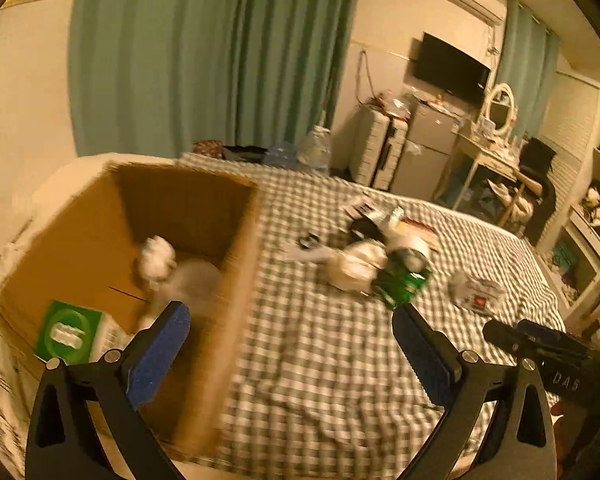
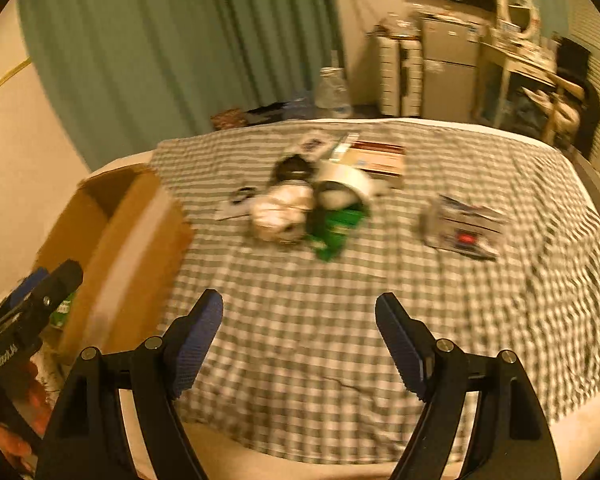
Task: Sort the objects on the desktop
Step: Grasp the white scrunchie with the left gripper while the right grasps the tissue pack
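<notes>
An open cardboard box (image 1: 236,280) stands on the left of the checked cloth; it also shows in the right wrist view (image 2: 132,232). Inside it lie a green-and-white box (image 1: 70,332) and a white crumpled wad (image 1: 156,260). A pile of objects sits mid-cloth: a white crumpled bundle (image 2: 282,210), a green packet (image 2: 334,226), a roll of tape (image 2: 346,184) and a black item (image 2: 294,168). A clear packet (image 2: 464,228) lies apart to the right. My left gripper (image 1: 292,312) is open and empty above the box's right wall. My right gripper (image 2: 300,304) is open and empty, short of the pile.
A flat brown booklet (image 2: 380,160) and small cards (image 2: 240,196) lie beside the pile. The checked cloth (image 2: 300,340) covers a bed. A green curtain, a suitcase, a small fridge and a cluttered desk stand beyond it. The right gripper shows in the left wrist view (image 1: 540,344).
</notes>
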Available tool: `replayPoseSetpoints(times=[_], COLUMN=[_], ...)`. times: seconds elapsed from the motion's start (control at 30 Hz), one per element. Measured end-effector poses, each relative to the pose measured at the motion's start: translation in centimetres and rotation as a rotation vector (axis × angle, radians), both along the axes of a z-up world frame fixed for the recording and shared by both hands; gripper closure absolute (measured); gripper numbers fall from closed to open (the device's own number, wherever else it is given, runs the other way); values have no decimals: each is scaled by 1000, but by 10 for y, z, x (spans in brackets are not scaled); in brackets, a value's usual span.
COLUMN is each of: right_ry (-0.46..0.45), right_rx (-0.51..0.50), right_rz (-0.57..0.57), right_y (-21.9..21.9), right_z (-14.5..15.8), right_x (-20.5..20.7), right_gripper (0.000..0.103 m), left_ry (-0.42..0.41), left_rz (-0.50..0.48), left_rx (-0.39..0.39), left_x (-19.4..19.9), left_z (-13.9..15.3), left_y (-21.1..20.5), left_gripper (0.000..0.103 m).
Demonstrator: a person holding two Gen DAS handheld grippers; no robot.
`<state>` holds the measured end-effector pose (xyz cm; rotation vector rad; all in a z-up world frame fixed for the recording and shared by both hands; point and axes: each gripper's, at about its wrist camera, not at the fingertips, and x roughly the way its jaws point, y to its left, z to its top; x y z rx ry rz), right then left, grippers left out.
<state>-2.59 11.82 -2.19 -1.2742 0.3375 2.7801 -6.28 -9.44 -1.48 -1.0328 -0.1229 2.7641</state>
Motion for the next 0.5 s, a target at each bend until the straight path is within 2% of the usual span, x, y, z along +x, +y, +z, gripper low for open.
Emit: replayPoseSetpoints(times=[0.2, 0.33, 0.5], right_ry=[-16, -26, -41], right_rx=[-51, -77, -72], right_rz=[-126, -193, -238], right_y=[62, 93, 115], right_z=[-16, -32, -49], right_x=[12, 11, -6], right_gripper=[24, 23, 23], left_ry=[-49, -70, -98], left_rz=[-48, -54, -36], left_rx=[-26, -66, -62], left_x=[0, -18, -45], left_z=[-25, -44, -65], left_y=[51, 71, 83], left_gripper=[0, 0, 0])
